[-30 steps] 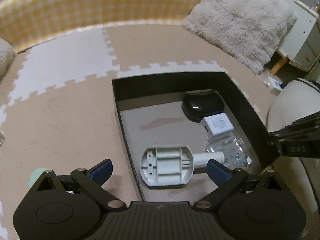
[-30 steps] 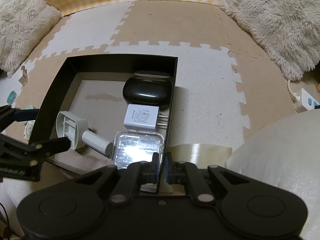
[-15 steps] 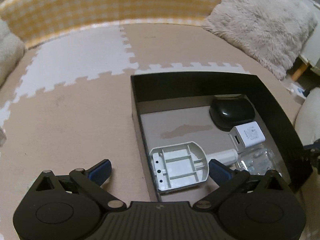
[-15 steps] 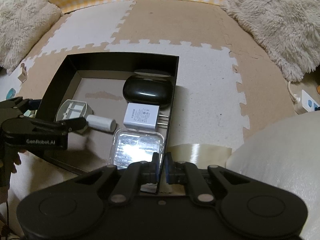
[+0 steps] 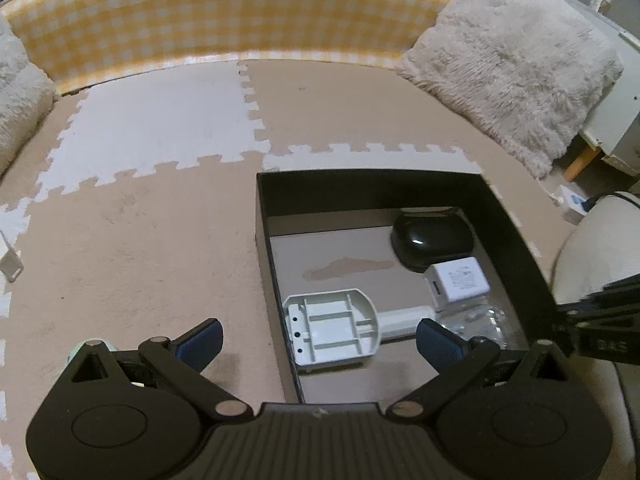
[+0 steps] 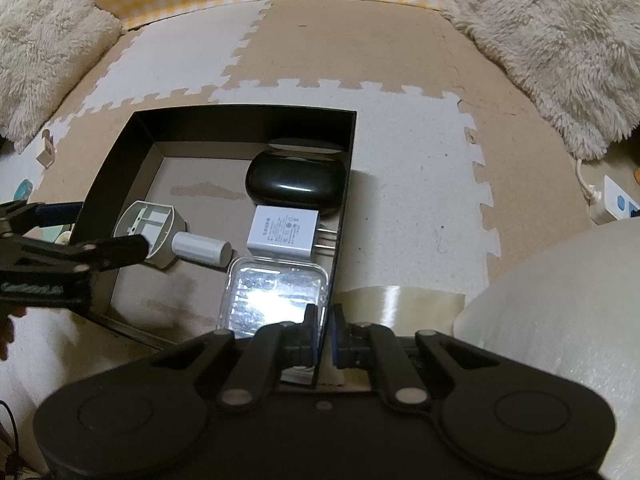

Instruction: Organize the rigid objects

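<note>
Four rigid objects [image 6: 276, 236] inside black box [image 6: 248, 120]

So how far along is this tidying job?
Mostly done, it seems: the black case, white charger, clear container and grey-white tool lie inside the black box. The right gripper pinches the box wall; the left gripper is open. Small items remain on the mat.

foam puzzle mat [image 5: 160, 128] | yellow checked bolster [image 5: 224, 12] | shaggy cushion [image 5: 508, 72] | possibly tape strip [image 6: 400, 300]

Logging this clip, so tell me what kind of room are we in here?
Most likely a home living or play room floor: interlocking foam mat tiles, fluffy cushions along a yellow checked bumper, and a power strip at the edge.
</note>
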The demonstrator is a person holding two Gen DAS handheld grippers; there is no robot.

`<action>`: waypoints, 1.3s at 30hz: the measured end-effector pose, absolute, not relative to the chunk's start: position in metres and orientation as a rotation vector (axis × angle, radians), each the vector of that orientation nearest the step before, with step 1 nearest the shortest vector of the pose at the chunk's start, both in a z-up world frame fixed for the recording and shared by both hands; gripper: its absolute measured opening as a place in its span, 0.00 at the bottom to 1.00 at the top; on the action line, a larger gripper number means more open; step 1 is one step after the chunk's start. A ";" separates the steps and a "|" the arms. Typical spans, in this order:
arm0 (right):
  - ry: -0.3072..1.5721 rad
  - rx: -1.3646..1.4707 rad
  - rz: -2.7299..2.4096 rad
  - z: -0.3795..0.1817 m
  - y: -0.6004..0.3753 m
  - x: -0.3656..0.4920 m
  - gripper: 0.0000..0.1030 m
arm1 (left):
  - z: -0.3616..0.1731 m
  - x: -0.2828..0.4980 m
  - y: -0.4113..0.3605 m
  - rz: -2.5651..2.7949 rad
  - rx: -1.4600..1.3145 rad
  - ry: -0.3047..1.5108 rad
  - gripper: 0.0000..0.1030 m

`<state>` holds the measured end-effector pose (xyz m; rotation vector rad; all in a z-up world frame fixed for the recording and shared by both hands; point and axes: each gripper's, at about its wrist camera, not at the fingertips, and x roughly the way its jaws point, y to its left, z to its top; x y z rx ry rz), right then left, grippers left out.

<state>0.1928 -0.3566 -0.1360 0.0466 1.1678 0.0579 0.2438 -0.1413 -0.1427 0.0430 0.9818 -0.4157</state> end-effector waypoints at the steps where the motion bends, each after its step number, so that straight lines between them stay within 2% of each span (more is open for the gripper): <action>1: 1.168 0.048 0.058 -0.136 -0.357 0.193 0.06 | -0.140 0.241 -0.141 -0.418 0.044 0.980 0.99; 27: 1.167 0.063 0.058 -0.136 -0.359 0.193 0.06 | -0.069 0.169 -0.114 -0.445 0.063 0.883 0.99; 35: 1.164 0.068 0.057 -0.136 -0.360 0.193 0.06 | -0.071 0.168 -0.080 -0.396 0.095 0.851 1.00; 39: 1.161 0.065 0.056 -0.136 -0.360 0.192 0.06 | -0.081 0.175 -0.064 -0.384 0.106 0.909 1.00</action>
